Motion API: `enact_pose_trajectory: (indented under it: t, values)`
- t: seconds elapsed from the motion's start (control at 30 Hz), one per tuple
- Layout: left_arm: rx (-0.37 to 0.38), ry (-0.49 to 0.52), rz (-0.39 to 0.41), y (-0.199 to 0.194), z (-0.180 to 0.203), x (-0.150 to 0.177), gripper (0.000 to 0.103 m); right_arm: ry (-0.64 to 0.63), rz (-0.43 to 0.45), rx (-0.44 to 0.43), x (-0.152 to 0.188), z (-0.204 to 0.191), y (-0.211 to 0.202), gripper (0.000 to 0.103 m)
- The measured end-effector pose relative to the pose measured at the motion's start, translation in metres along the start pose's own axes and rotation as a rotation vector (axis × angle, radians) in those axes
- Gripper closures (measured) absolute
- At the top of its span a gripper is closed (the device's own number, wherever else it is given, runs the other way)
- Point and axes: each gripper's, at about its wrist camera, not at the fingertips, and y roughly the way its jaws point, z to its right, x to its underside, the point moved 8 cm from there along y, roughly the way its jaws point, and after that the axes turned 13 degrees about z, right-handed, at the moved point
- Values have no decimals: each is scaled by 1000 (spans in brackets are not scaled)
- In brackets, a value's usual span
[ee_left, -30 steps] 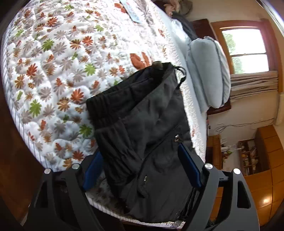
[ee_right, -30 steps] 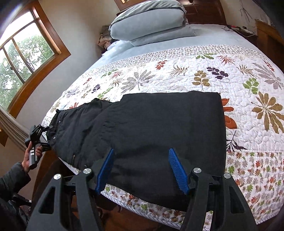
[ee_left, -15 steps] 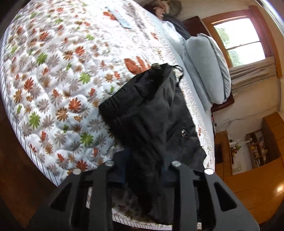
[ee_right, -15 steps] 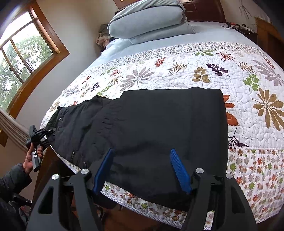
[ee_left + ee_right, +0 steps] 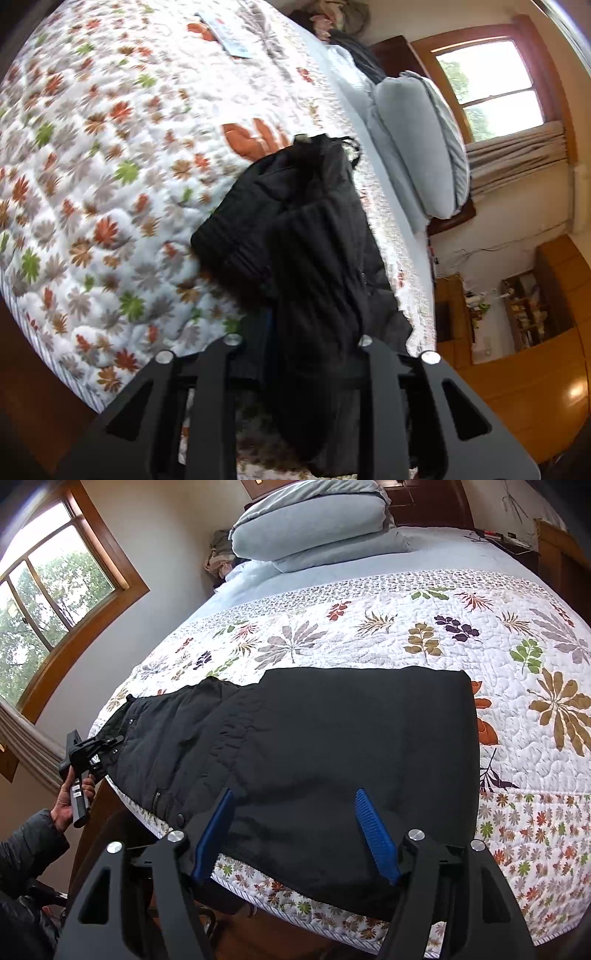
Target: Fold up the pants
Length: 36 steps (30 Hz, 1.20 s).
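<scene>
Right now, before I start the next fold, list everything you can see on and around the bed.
pants: one, black, spread along the near edge of the bed, waist end bunched up at the left gripper
quilt: one, white with coloured leaf print, covering the bed
pillows: two, pale blue-grey, stacked at the head of the bed
clothes pile: one heap, brown and dark, beside the pillows
window: one, wooden frame, on the wall to the left of the bed
headboard: one, dark wood, behind the pillows
left gripper: one, black, shut on the pants' waist end
right gripper: one, black with blue pads, open over the pants' leg end
</scene>
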Motion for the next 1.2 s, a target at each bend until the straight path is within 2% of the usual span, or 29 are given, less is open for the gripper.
enact_pose_trajectory:
  t: [0.13,0.33,0.53,0.67,0.77,0.87,1.0,1.2]
  values:
    - [79,66,33,-4,37,-2,89,14,1,6,0,3,0,33]
    - [200,185,42,-8,109,9,90,19,15,10,-4,4,-5,33]
    - [357,324,-3,-10,197,47,90,54,46,5,-13,11,-15,33]
    - [444,402,-86,-3,243,92,90,100,72,-13,-21,19,-23,33]
    - [476,469,-144,8,267,131,90,144,94,-42,-30,24,-29,33]
    - [488,513,-197,23,275,168,89,250,113,-132,-41,25,-31,26]
    - [478,605,-248,43,275,218,89,366,109,-259,-59,15,-20,23]
    - [436,797,-291,62,267,278,88,425,35,-379,-81,-22,17,15]
